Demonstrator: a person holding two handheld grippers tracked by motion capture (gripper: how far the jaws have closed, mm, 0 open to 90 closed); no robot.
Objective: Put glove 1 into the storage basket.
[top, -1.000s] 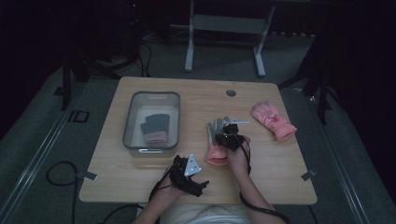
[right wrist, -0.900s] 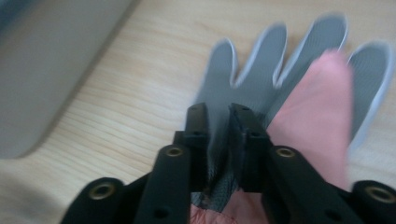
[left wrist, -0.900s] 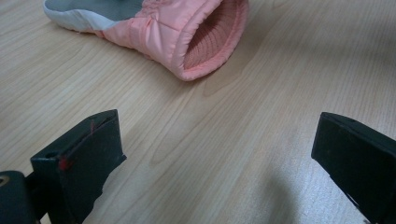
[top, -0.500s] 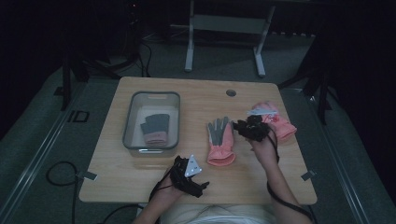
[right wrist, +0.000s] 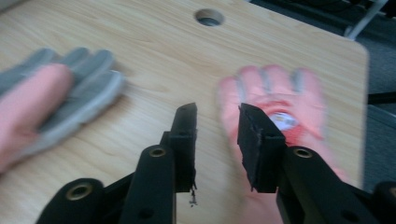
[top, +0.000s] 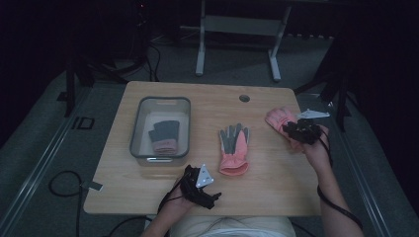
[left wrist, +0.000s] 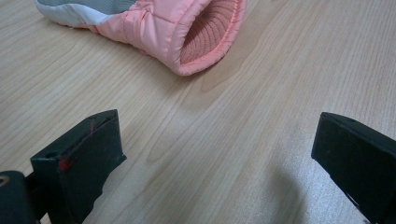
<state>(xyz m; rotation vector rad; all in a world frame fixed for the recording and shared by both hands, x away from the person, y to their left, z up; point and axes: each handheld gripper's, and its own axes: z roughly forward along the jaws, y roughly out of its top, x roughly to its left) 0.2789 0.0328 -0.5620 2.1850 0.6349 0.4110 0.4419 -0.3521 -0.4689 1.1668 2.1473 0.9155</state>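
A pink glove with a grey palm (top: 234, 148) lies flat in the middle of the wooden table (top: 276, 182); it is blurred at the left of the right gripper view (right wrist: 56, 88). A second pink glove (top: 279, 120) lies at the right, fingers toward the far edge (right wrist: 280, 93). My right gripper (top: 292, 130) hovers just over this glove. Its jaws have just been opening and stand a little apart (right wrist: 217, 116) with nothing between them. My left gripper (top: 210, 197) rests near the front edge, wide open (left wrist: 219, 154) and empty, facing the middle glove's cuff (left wrist: 187, 32).
A clear plastic bin (top: 160, 101) stands at the left of the table with a grey and pink glove (top: 164, 136) inside. A round cable hole (top: 244, 98) is near the far edge. Beyond the table are dark floor, cables and a metal stand.
My right gripper has left the middle glove and travelled right, ending over the right-hand glove. The middle glove stays flat on the table. The left gripper has kept still.
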